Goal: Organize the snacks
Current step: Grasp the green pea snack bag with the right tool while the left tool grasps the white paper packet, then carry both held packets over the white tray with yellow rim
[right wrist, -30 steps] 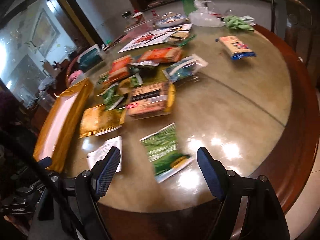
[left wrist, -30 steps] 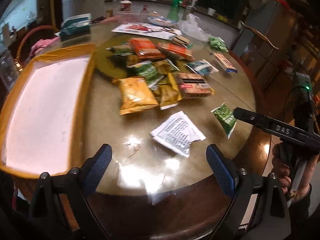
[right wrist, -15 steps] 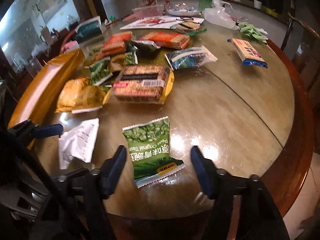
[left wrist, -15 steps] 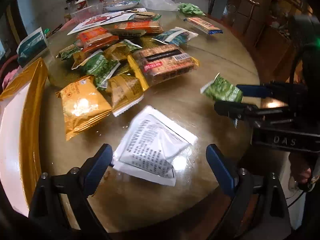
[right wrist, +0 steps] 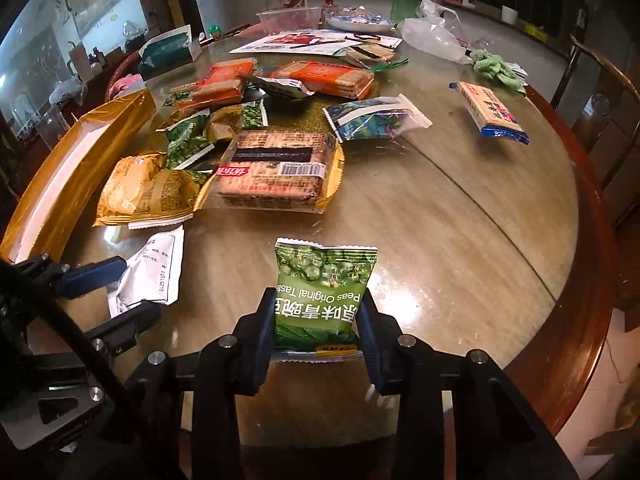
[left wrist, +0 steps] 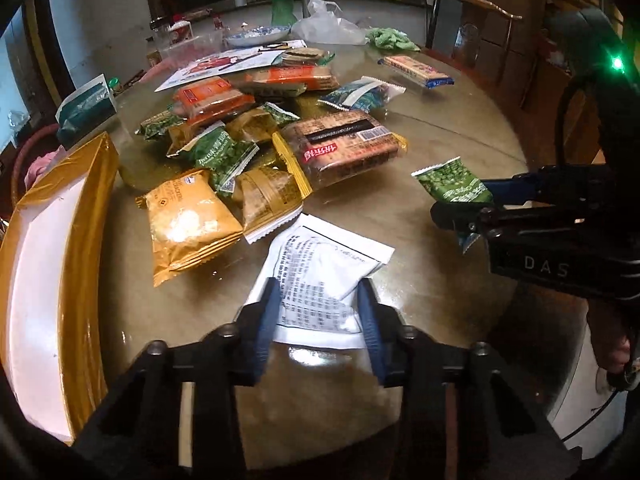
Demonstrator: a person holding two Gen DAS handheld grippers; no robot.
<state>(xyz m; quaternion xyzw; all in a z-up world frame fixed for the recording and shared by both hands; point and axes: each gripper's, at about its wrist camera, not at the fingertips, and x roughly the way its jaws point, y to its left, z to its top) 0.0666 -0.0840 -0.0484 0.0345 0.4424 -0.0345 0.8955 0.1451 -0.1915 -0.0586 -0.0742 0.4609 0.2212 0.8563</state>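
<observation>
Round and glossy, the wooden table (right wrist: 460, 216) in front of me carries a heap of snack packs toward its far-left half, with a gold-sided tray (left wrist: 64, 216) along my left edge, its white floor bare in what I can see. My left gripper (left wrist: 318, 312) has its blue pads pressed against both sides of the white sachet (left wrist: 320, 272), which lies near the table's front edge, printed back facing up; I read that as a grasp taken on its near end. My right gripper (right wrist: 316, 320) is clamped on the green pea packet (right wrist: 324, 288) at its lower half, and the packet stands up between the jaws with its crimped top edge free. Both packs look light and soft, thin film around loose contents, so I judge they will crumple and sag rather than resist, and the film may slide if I grip only the puffed middle. The flat sealed seam is the surer place to pinch. The peas could crush under a hard squeeze, so a gentle hold suits them. The big cracker pack (right wrist: 276, 168) in the centre looks stiffer and heavier, and brittle inside; I would take it across its short side
</observation>
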